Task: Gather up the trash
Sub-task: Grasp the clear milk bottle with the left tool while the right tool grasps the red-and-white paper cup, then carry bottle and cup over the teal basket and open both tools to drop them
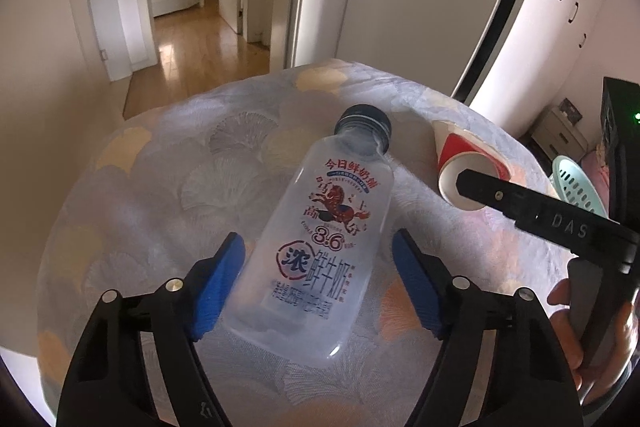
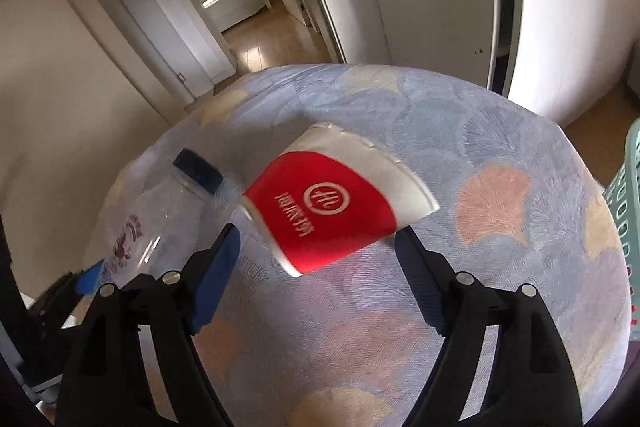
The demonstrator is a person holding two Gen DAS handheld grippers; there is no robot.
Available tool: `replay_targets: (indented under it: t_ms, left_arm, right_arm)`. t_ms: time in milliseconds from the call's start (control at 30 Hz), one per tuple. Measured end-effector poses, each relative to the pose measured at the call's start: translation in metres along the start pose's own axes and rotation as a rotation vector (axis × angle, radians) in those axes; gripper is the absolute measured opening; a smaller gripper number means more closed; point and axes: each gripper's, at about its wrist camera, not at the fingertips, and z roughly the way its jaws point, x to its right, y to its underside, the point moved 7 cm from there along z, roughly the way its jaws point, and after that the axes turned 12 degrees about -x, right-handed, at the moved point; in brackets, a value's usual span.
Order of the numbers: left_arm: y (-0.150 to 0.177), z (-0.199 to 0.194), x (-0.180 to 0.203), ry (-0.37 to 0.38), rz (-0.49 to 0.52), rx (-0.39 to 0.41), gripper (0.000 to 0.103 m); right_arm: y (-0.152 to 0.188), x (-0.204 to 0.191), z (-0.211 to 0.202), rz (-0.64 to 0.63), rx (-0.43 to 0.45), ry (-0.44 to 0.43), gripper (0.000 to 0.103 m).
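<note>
A clear plastic milk bottle [image 1: 320, 231] with a dark blue cap lies on a patterned cloth [image 1: 160, 187]. My left gripper [image 1: 318, 267] is open, its blue pads on either side of the bottle's lower half, apart from it. A crushed red and white paper cup [image 2: 336, 207] lies on its side to the bottle's right. My right gripper [image 2: 316, 259] is open around the cup's rim end. The bottle also shows in the right wrist view [image 2: 160, 211], and the cup in the left wrist view [image 1: 468, 163], with the right gripper's finger over its mouth.
A teal plastic basket [image 2: 624, 211] stands at the right edge of the clothed surface; it also shows in the left wrist view [image 1: 576, 183]. Beyond are white doors, a wooden floor [image 1: 192, 55] and a hallway to a room with a white sofa.
</note>
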Motion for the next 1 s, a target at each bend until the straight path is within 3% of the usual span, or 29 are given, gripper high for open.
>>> replay_targets:
  t_ms: [133, 433, 567, 700, 1000]
  left_arm:
    - [0.001, -0.001, -0.002, -0.002, -0.006, -0.001, 0.073]
    - [0.002, 0.001, -0.001, -0.011, 0.001, -0.007, 0.073]
    - [0.003, 0.001, -0.001, -0.019, 0.0, -0.01, 0.072]
    - [0.002, 0.001, 0.0, -0.032, 0.001, -0.011, 0.069]
    - [0.005, -0.006, 0.022, -0.067, 0.049, 0.023, 0.055]
  right_arm:
    - [0.003, -0.003, -0.002, 0.094, -0.003, -0.05, 0.076]
    - [-0.022, 0.007, 0.005, 0.284, 0.041, -0.045, 0.081]
    - [-0.033, 0.002, 0.014, 0.26, 0.041, 0.014, 0.08]
    - [-0.025, 0.001, 0.012, 0.192, 0.04, 0.065, 0.065]
    - [0.009, 0.028, -0.017, 0.108, 0.07, 0.057, 0.064]
